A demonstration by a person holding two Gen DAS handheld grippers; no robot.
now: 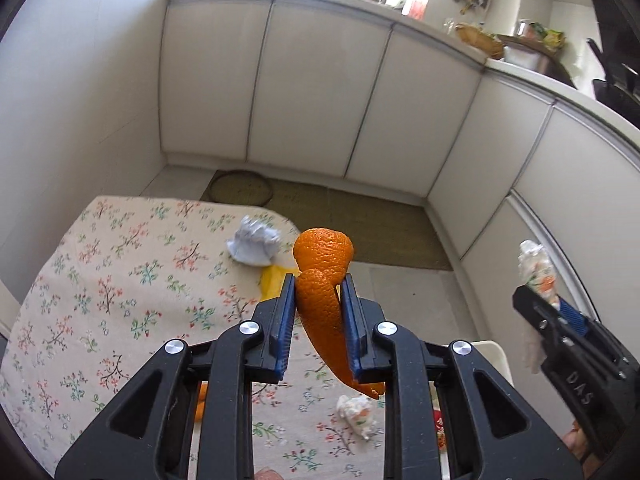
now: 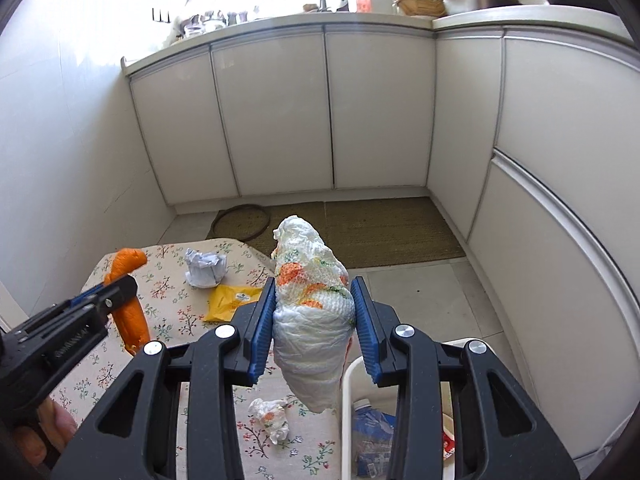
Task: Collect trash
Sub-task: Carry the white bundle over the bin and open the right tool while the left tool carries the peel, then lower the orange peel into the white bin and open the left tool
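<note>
My left gripper [image 1: 318, 286] is shut on a long orange peel [image 1: 322, 276] and holds it above the floral tablecloth [image 1: 100, 280]. My right gripper [image 2: 314, 292] is shut on a crumpled printed paper napkin [image 2: 312, 312], held above the table's right edge beside a white trash bin [image 2: 347, 384]. The bin holds a crushed plastic bottle [image 2: 370, 424] and a red wrapper [image 2: 449, 446]. On the table lie a crumpled white paper ball [image 2: 204, 268], a yellow wrapper [image 2: 230, 300] and a small crumpled printed napkin [image 2: 270, 414]. The right gripper [image 1: 550, 294] shows in the left view, the left gripper [image 2: 120, 284] in the right view.
White kitchen cabinets [image 2: 280, 120] line the back and right. A woven mat [image 2: 380, 232] and a round woven tray [image 2: 240, 220] lie on the floor beyond the table. The counter [image 2: 400, 16] carries baskets and pots. More orange peel [image 1: 200, 400] lies under my left gripper.
</note>
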